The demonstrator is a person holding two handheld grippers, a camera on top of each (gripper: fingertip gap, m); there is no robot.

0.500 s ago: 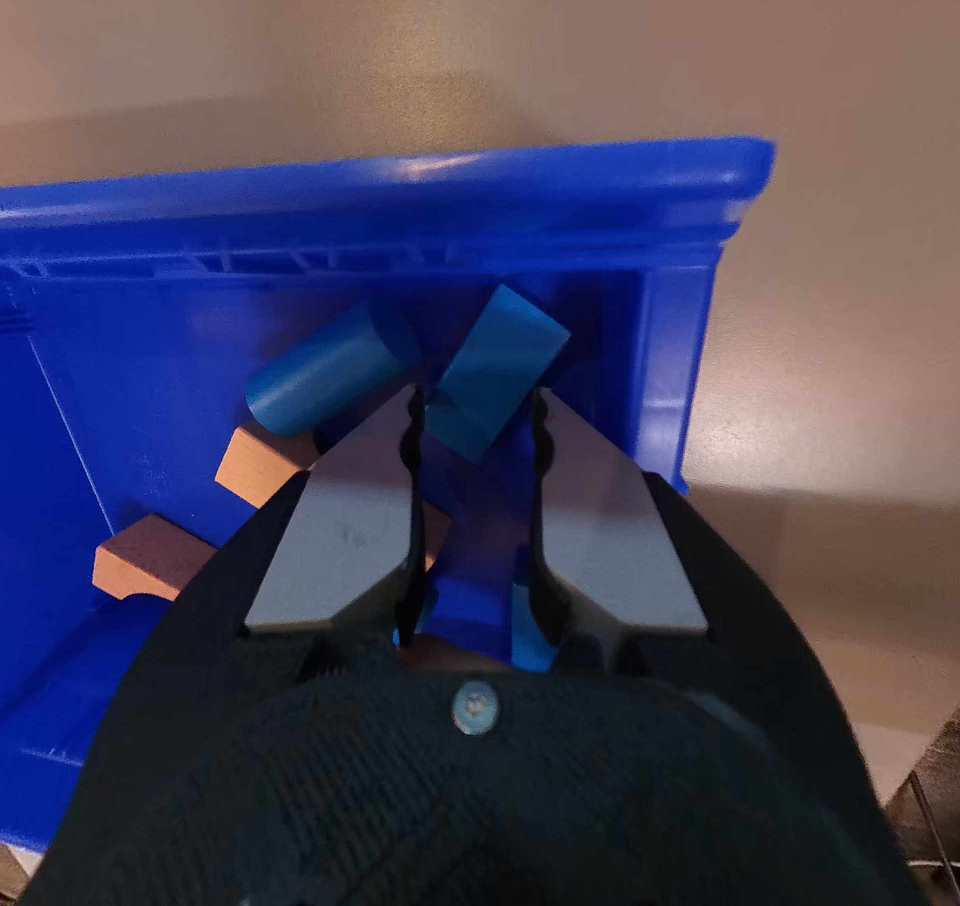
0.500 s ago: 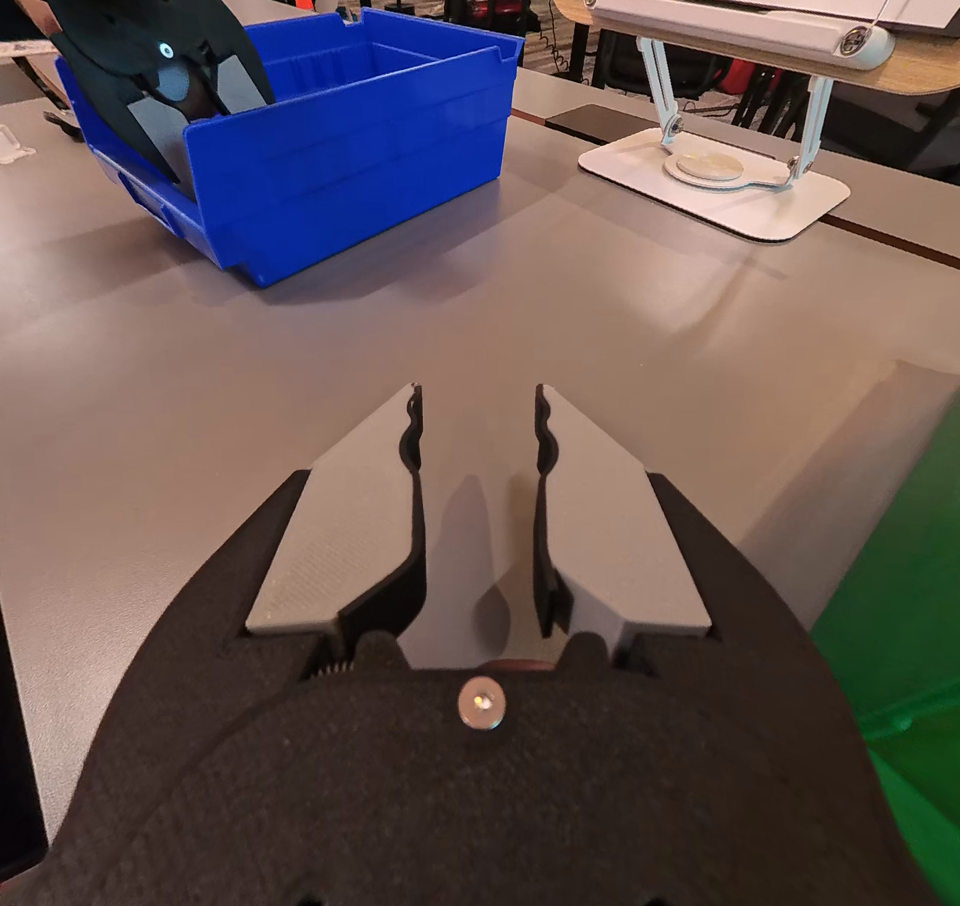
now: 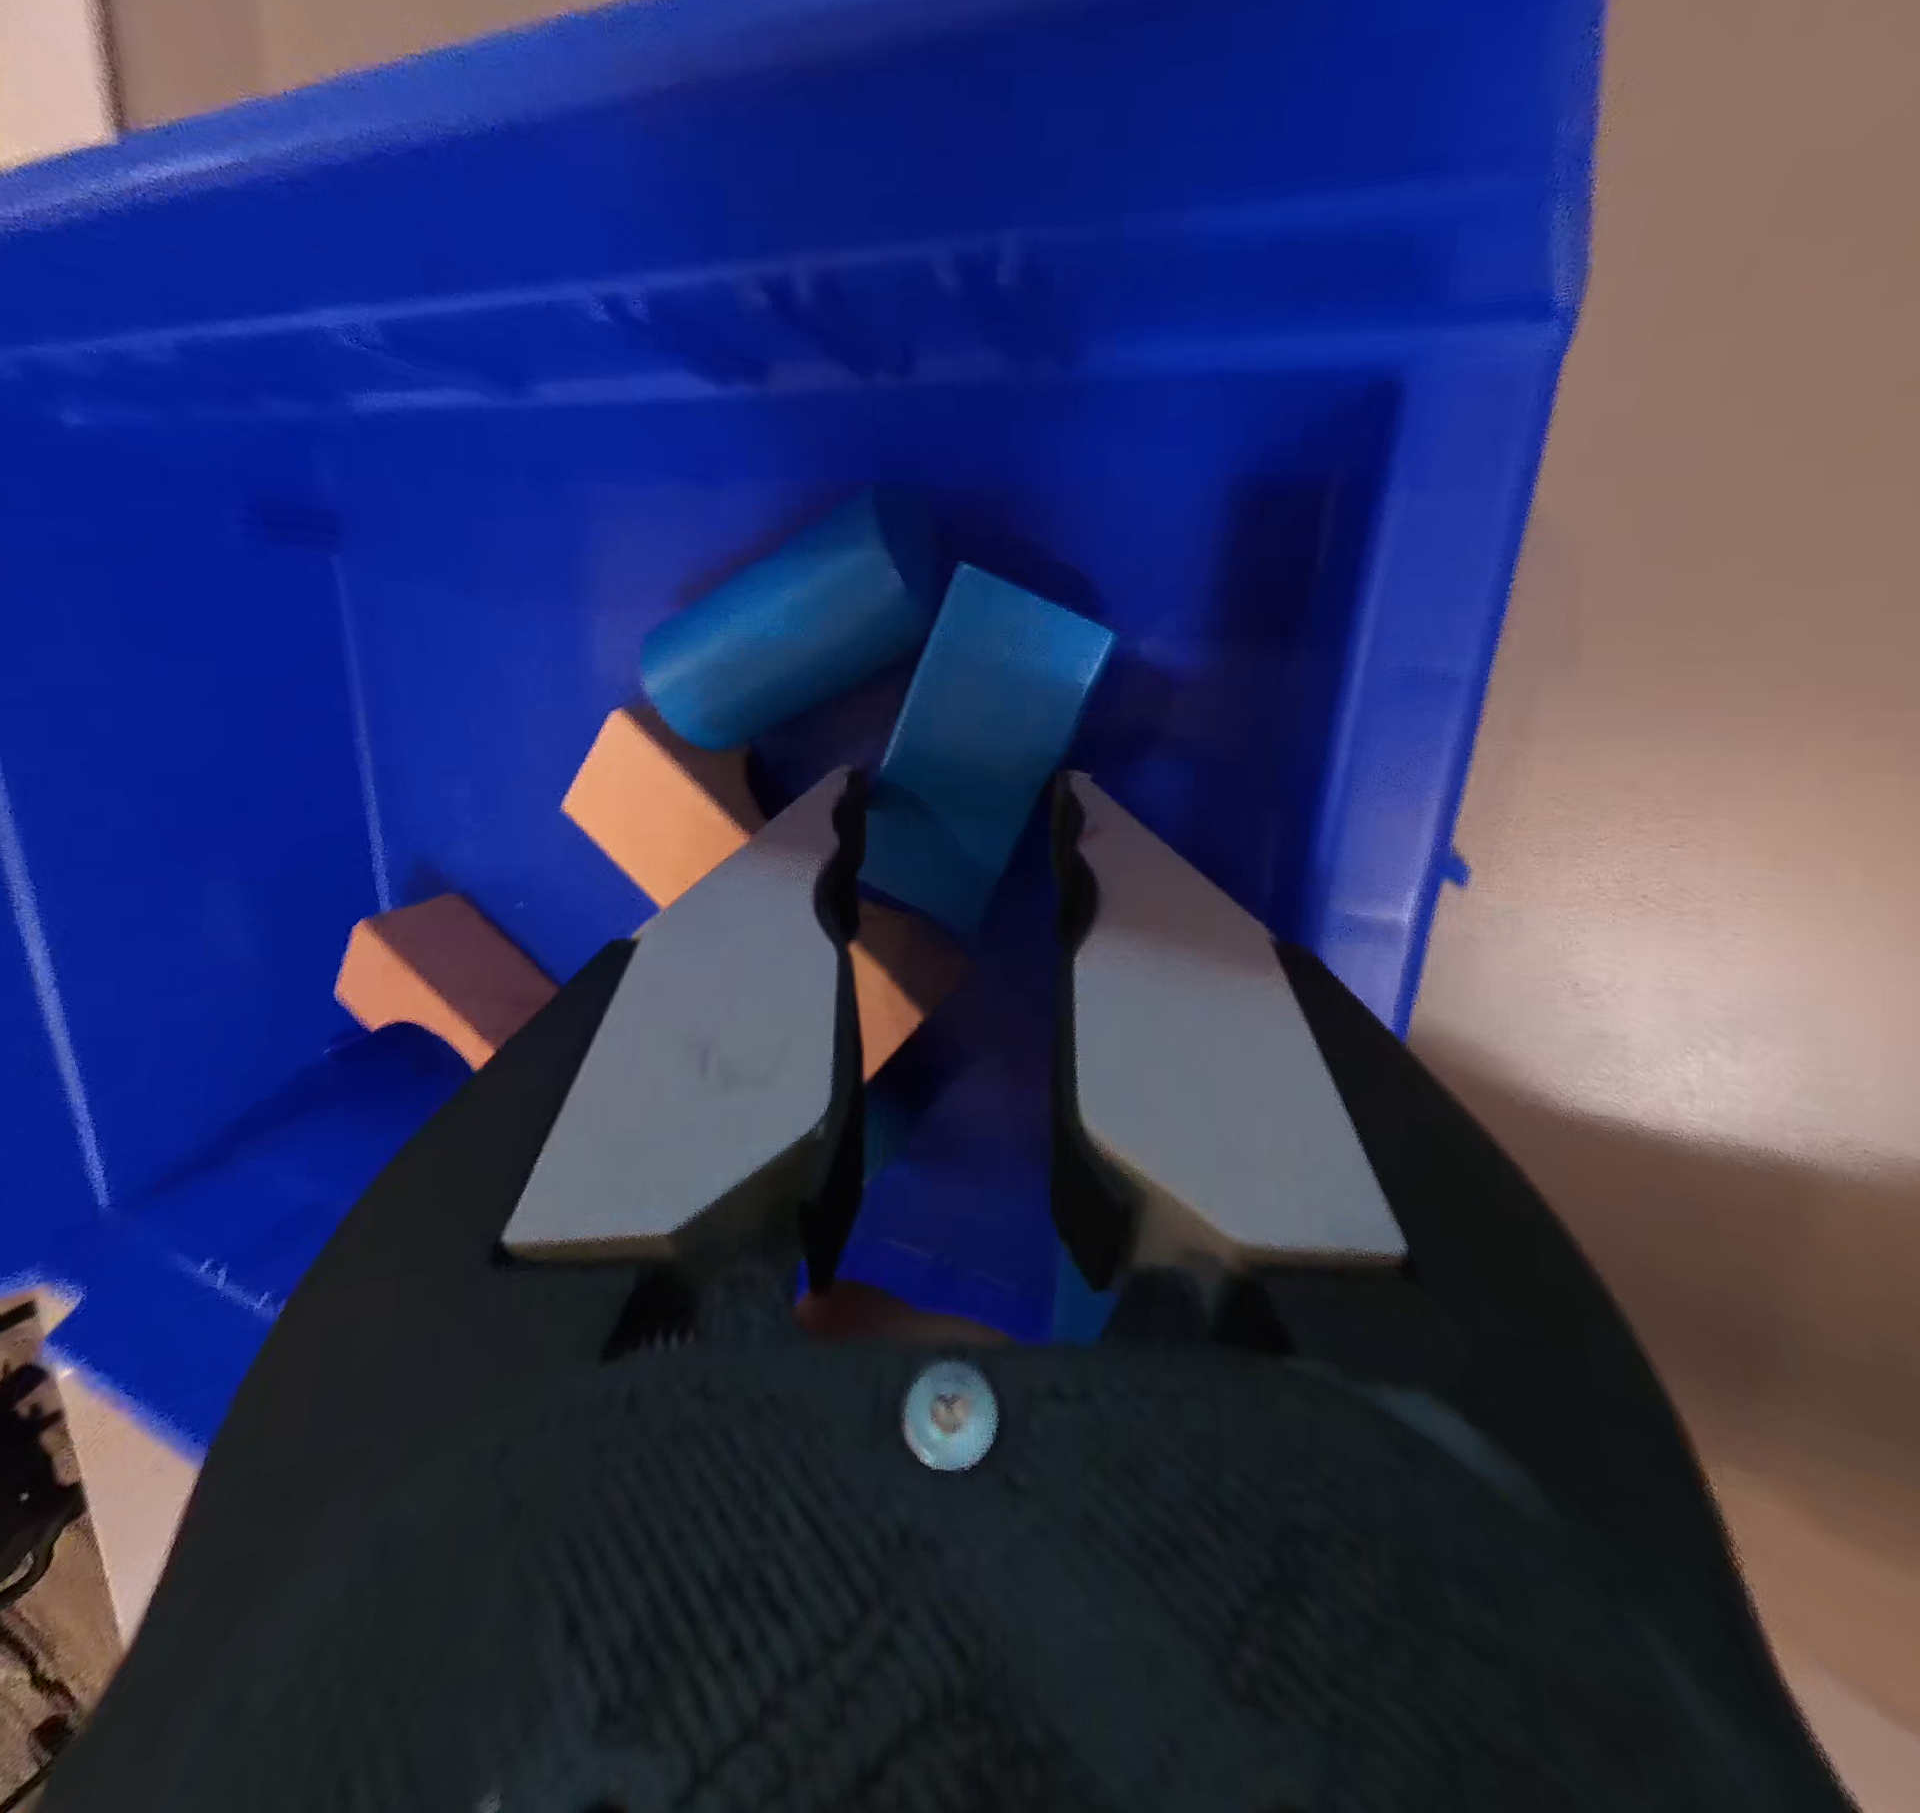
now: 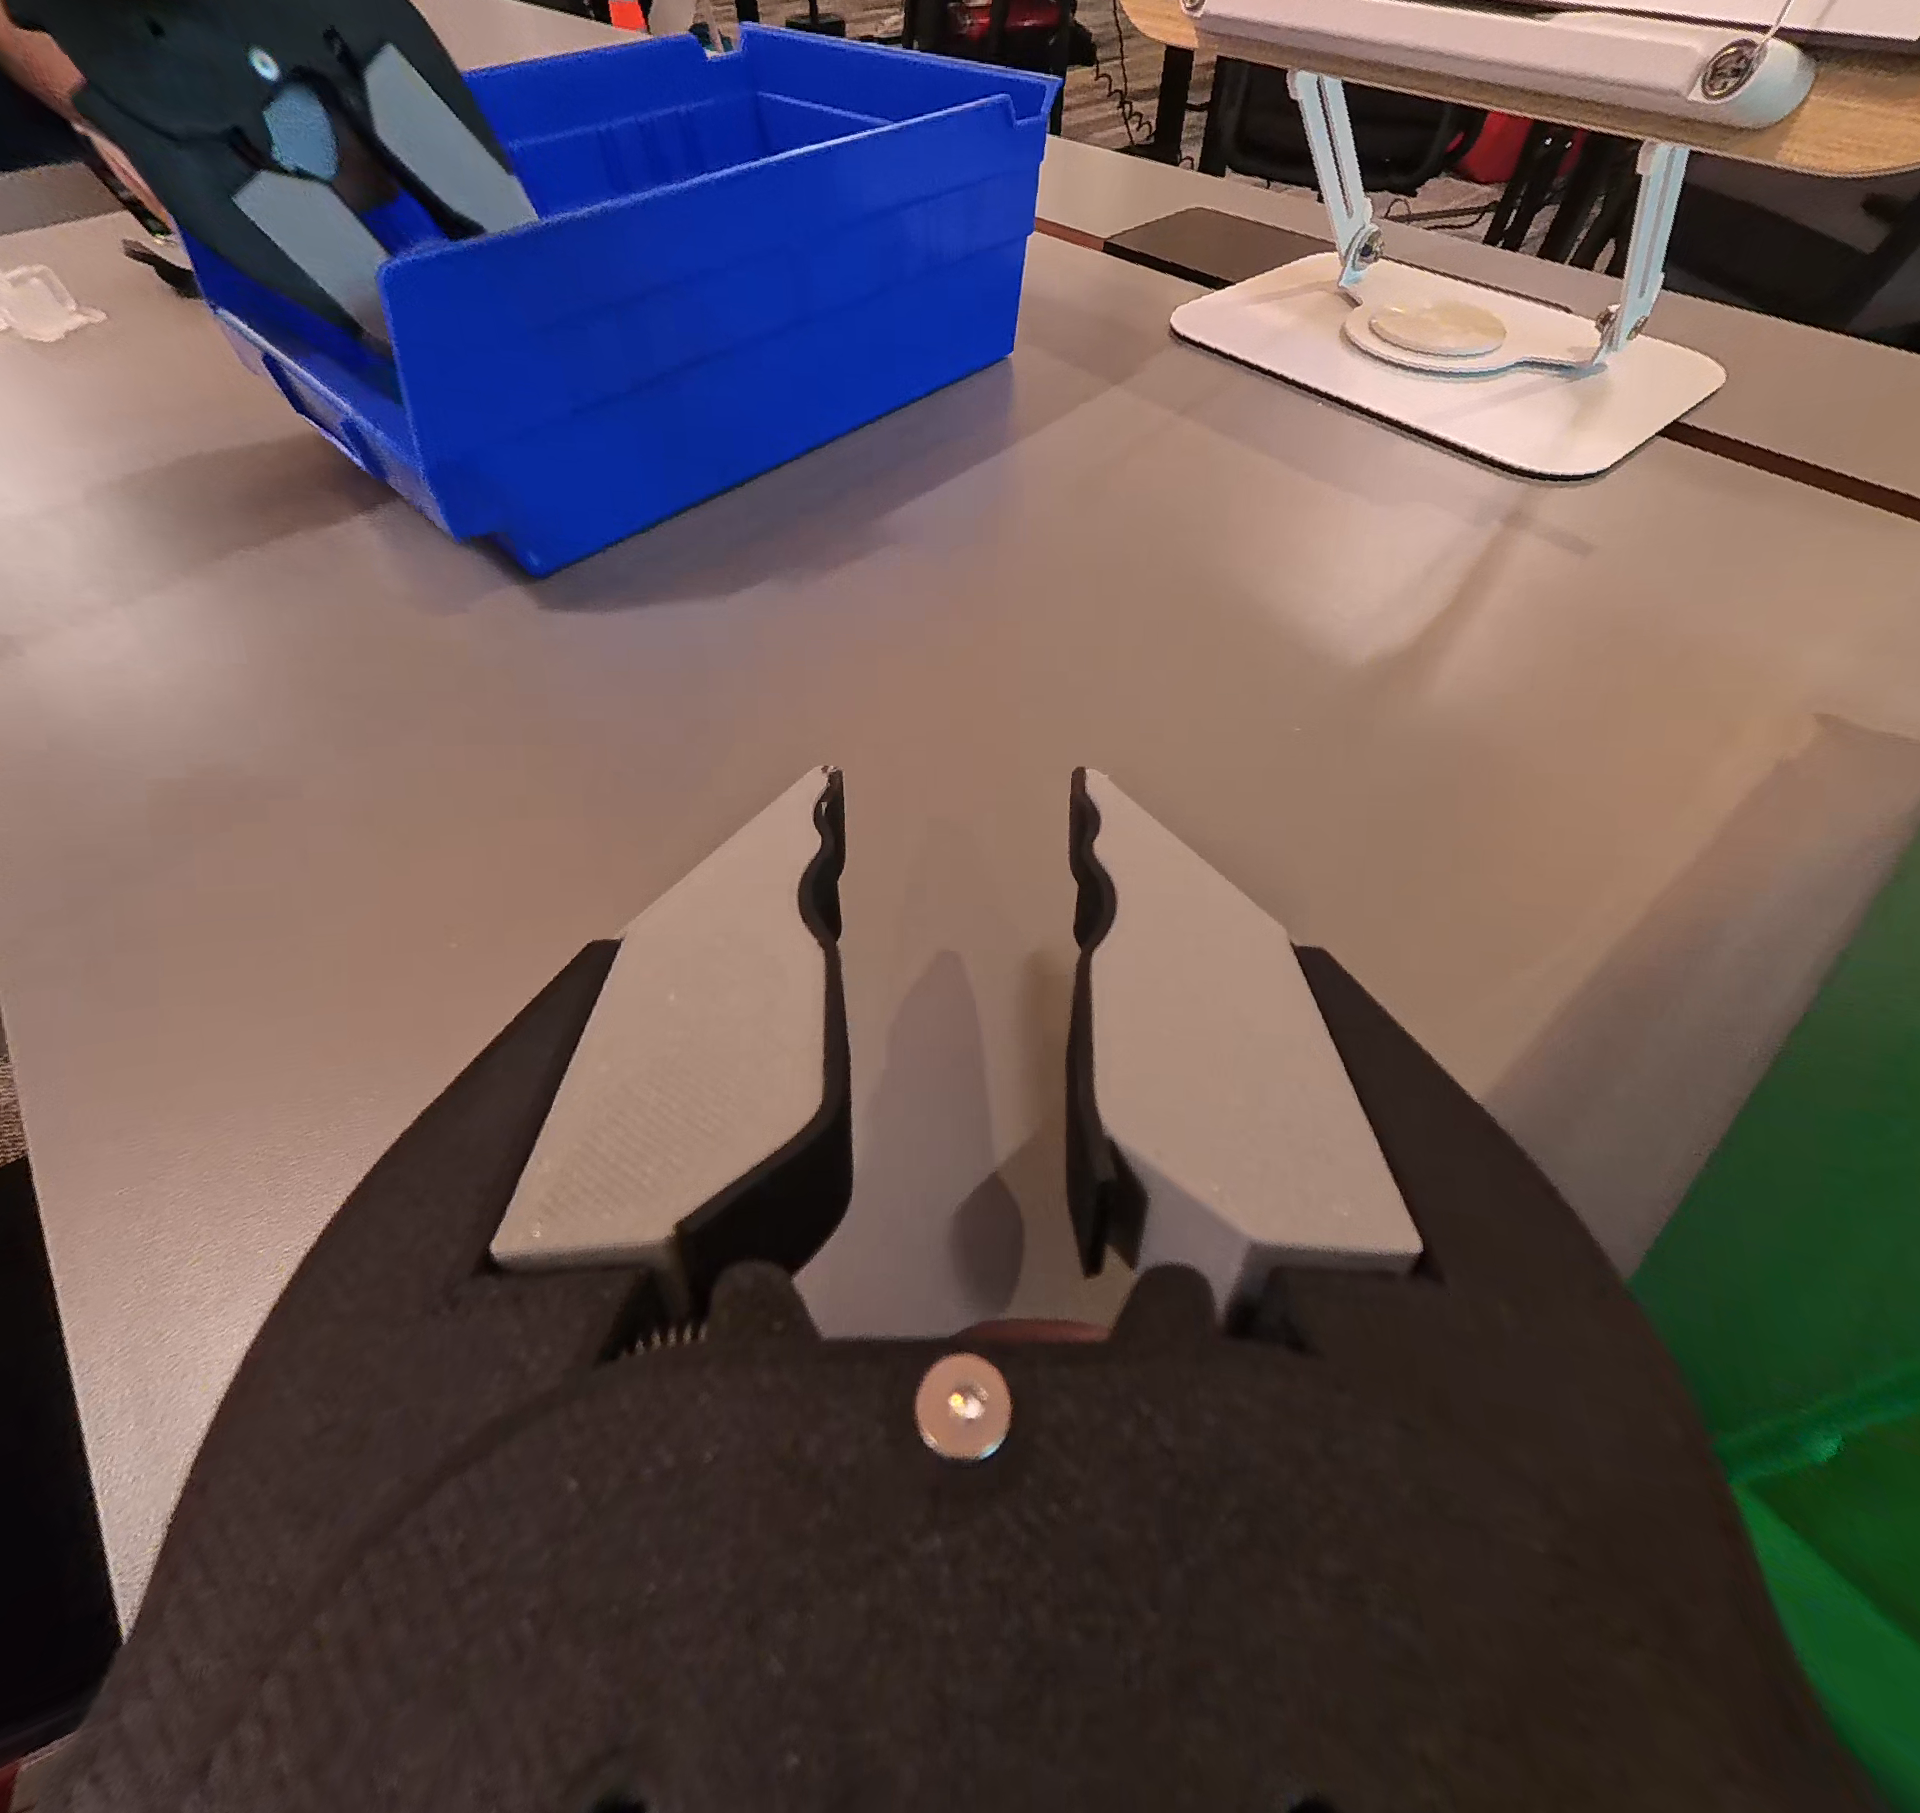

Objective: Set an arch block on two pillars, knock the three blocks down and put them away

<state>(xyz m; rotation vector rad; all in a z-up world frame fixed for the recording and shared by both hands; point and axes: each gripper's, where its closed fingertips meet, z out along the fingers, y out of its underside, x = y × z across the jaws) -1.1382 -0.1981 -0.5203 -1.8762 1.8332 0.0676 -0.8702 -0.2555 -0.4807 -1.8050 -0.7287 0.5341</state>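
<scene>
**Blocks sitting in bin, both grippers empty**

Left gripper (image 3: pixel 956 807) is hovering inside the blue bin (image 4: pixel 727 329), fingers apart, gripping nothing. Blue rectangular block (image 3: pixel 987 724), blue cylinder (image 3: pixel 779 631) and tan arch block (image 3: pixel 665 818) are lying near the bin's right wall.

Right gripper (image 4: pixel 956 797) is idling open over the grey table (image 4: pixel 1039 620).

Risk: the left fingers are sitting close over the pile and could snag the rectangular block on exit.

A white stand (image 4: pixel 1455 361) is sitting at the far right edge; office clutter behind.

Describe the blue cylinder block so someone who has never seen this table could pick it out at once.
Find the blue bin on the grey table and look down inside it, where the left tool points. The blue cylinder lies on its side among the blocks on the bin floor, one end over the tan arch block. It is the only round one: the blue block beside it has flat faces.
</scene>
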